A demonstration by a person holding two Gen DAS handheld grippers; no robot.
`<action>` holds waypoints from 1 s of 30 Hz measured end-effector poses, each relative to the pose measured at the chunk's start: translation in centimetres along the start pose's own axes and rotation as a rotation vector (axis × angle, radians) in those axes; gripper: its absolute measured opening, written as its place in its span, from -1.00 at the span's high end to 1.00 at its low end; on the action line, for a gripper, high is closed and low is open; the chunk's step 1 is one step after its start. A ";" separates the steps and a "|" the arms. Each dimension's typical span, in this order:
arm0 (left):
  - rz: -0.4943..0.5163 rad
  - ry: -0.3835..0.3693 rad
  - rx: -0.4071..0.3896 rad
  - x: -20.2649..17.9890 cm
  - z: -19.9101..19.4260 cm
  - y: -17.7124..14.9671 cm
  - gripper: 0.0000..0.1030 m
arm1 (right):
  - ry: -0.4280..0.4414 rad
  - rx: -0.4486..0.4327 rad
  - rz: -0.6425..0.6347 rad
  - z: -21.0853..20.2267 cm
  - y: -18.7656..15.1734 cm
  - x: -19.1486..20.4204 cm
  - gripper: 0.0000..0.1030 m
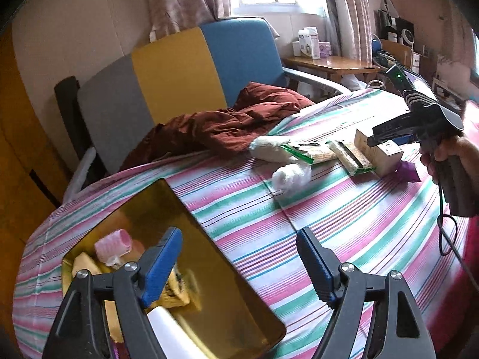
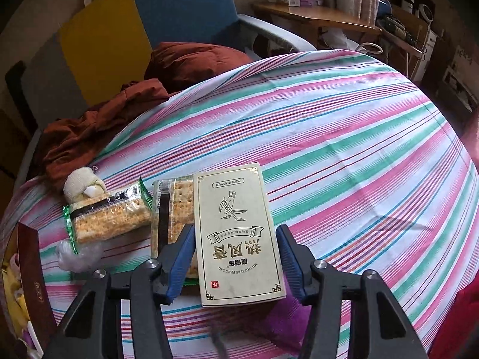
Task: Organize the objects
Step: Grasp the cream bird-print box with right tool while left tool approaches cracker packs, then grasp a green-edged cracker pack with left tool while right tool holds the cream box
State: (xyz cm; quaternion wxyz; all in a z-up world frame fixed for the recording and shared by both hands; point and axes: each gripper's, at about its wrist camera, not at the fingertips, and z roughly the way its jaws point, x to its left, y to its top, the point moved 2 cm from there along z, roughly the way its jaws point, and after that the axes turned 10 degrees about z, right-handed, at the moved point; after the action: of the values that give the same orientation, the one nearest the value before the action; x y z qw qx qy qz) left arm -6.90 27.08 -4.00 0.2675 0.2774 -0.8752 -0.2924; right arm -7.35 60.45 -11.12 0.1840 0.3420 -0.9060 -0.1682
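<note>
Right gripper (image 2: 235,257) straddling the cream box (image 2: 236,233) on the striped bed (image 2: 359,149).

I see its long axis running along my fingers; they flank both sides, partly open, contact unclear. My left gripper (image 1: 239,257) tilts downward, wide and empty, over the gold box (image 1: 191,209).

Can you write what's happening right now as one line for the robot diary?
left tongs: open, empty, over gold box | right tongs: straddling cream carton, grip unclear | cracker packs: on striped sheet
</note>
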 end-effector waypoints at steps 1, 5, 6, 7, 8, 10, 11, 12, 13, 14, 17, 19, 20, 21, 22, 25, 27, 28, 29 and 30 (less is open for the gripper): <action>-0.005 -0.015 0.006 0.0 0.3 0.3 -0.54 | 0.002 -0.002 0.009 -0.1 0.1 -0.1 -0.07; -0.028 -0.058 0.022 0.0 1.4 1.1 -0.54 | 0.013 -0.012 0.042 -0.4 0.4 -0.8 -0.07; -0.031 -0.066 0.027 -0.1 1.8 1.2 -0.54 | 0.015 -0.015 0.046 -0.5 0.5 -0.8 -0.07; -0.036 -0.077 0.035 -0.2 2.1 1.4 -0.54 | 0.016 -0.018 0.048 -0.6 0.5 -0.9 -0.07; -0.043 -0.093 0.044 -0.3 2.5 1.6 -0.54 | 0.015 -0.018 0.051 -0.7 0.5 -0.9 -0.07; -0.047 -0.114 0.055 -0.5 3.2 2.0 -0.54 | 0.015 -0.015 0.053 -0.7 0.5 -1.0 -0.07; -0.038 -0.117 0.058 -0.7 3.5 2.3 -0.54 | 0.015 -0.012 0.055 -0.7 0.5 -1.0 -0.07; -0.025 -0.119 0.058 -0.8 3.8 2.5 -0.54 | 0.015 -0.010 0.057 -0.6 0.6 -1.0 -0.07; -0.006 -0.122 0.060 -1.0 4.1 2.9 -0.54 | 0.018 -0.006 0.058 -0.6 0.6 -1.0 -0.07; 0.013 -0.125 0.060 -1.2 4.5 3.3 -0.54 | 0.022 -0.003 0.059 -0.5 0.6 -1.0 -0.08; 0.046 -0.139 0.057 -1.6 5.6 4.5 -0.54 | 0.027 0.003 0.056 -0.5 0.6 -0.8 -0.07; 0.050 -0.146 0.062 -1.7 6.3 5.3 -0.52 | 0.037 -0.001 0.064 -0.7 0.6 -0.9 -0.08; 0.047 -0.157 0.061 -1.7 6.7 5.8 -0.52 | 0.043 -0.004 0.068 -0.8 0.7 -1.0 -0.07; 0.047 -0.166 0.058 -1.7 6.9 6.3 -0.52 | 0.047 -0.005 0.073 -0.9 0.7 -1.1 -0.08; 0.053 -0.177 0.051 -1.9 7.2 6.9 -0.52 | 0.048 -0.003 0.076 -0.9 0.7 -1.2 -0.07; 0.112 -0.199 0.022 -2.9 7.9 8.6 -0.52 | 0.045 0.013 0.079 -0.7 0.7 -1.2 -0.07; 0.168 -0.209 0.006 -3.9 8.6 9.7 -0.48 | 0.044 0.019 0.081 -0.6 0.6 -1.2 -0.07; 0.193 -0.215 -0.002 -4.3 9.0 10.1 -0.46 | 0.044 0.022 0.084 -0.6 0.6 -1.2 -0.08; 0.222 -0.220 -0.007 -4.8 9.5 10.6 -0.44 | 0.045 0.026 0.088 -0.5 0.5 -1.2 -0.08; 0.256 -0.228 -0.008 -5.4 10.0 11.1 -0.41 | 0.048 0.030 0.093 -0.5 0.5 -1.3 -0.08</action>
State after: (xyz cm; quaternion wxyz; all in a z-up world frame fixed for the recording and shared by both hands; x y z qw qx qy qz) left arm -13.08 41.69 -5.18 0.2024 0.1277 -0.9269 -0.2890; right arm -6.53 61.62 -10.74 0.2082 0.3062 -0.9187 -0.1375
